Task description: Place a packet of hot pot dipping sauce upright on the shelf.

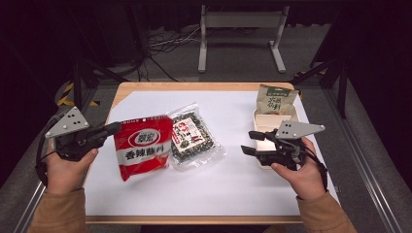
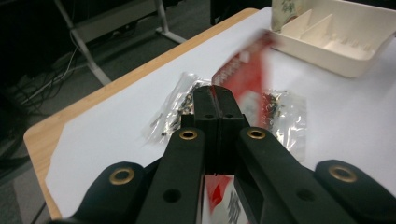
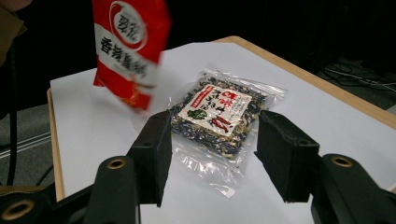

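Observation:
A red snack packet (image 1: 143, 150) with white characters hangs off the table, and my left gripper (image 1: 116, 127) is shut on its left edge. In the left gripper view the closed jaws (image 2: 215, 92) pinch the blurred red packet (image 2: 250, 70). In the right gripper view the red packet (image 3: 128, 42) hangs in the air at the upper left. A clear packet (image 1: 192, 136) of dark dried bits lies flat beside it. My right gripper (image 1: 247, 141) is open at the right and points towards the clear packet (image 3: 219, 109), with nothing between its fingers (image 3: 214, 116).
A beige divided tray (image 1: 262, 119) sits at the table's right, partly behind my right gripper. A green and beige packet (image 1: 277, 99) stands at its far end. White paper (image 1: 218, 184) covers the wooden table. The tray (image 2: 336, 44) is also in the left gripper view.

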